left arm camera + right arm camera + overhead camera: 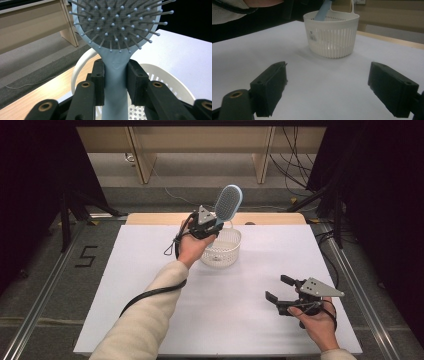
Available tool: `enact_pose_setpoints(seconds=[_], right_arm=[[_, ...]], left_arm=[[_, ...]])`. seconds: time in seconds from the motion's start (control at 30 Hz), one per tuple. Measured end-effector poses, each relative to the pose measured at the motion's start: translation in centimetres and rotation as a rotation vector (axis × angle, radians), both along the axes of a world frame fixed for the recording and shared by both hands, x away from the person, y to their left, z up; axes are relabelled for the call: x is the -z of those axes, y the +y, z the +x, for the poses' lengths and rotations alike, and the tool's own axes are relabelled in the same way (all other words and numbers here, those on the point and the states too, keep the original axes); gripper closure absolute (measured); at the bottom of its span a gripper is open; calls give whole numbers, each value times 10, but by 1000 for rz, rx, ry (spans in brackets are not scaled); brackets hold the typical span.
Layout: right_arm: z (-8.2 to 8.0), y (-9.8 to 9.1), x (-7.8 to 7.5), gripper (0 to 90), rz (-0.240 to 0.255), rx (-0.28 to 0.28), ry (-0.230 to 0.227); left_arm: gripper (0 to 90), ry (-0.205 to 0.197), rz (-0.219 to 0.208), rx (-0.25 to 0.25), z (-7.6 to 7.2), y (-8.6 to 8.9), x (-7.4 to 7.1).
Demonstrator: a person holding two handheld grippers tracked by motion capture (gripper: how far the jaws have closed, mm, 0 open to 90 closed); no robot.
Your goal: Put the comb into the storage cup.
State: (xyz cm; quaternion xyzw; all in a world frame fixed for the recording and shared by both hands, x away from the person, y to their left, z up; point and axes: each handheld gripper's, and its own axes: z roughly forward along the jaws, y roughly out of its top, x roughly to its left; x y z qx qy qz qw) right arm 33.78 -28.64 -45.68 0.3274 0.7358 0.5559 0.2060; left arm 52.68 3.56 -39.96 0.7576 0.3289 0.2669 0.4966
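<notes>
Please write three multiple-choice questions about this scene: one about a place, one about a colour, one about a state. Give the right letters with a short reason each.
1. Where is the basket?
A. on the white table top
B. on the floor
C. in the right gripper

2. What colour is the hairbrush?
A. red
B. light blue
C. green

3. How is the left gripper?
A. open and empty
B. lying on the table
C. shut on the hairbrush handle

Answers:
1 A: the basket stands on the white table top, beside the left hand.
2 B: its frame and handle are light blue, with a grey bristle pad.
3 C: both pads press on the handle in the left gripper view.
</notes>
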Motion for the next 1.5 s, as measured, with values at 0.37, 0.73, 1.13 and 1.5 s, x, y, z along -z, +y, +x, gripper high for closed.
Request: enact_pose_setpoints(seconds=[0.37, 0.73, 1.13, 1.5], right_arm=[[0, 0, 0, 162, 0, 0, 0], [0, 0, 0, 162, -1, -1, 0], [0, 0, 0, 162, -1, -1, 0], [0, 0, 0, 162, -2, 0, 1]], left_arm=[[699, 4, -1, 2, 0, 0, 3], [699, 7, -6, 7, 0, -2, 5], [699, 9, -7, 16, -1, -4, 9], [699, 13, -3, 25, -2, -6, 12]])
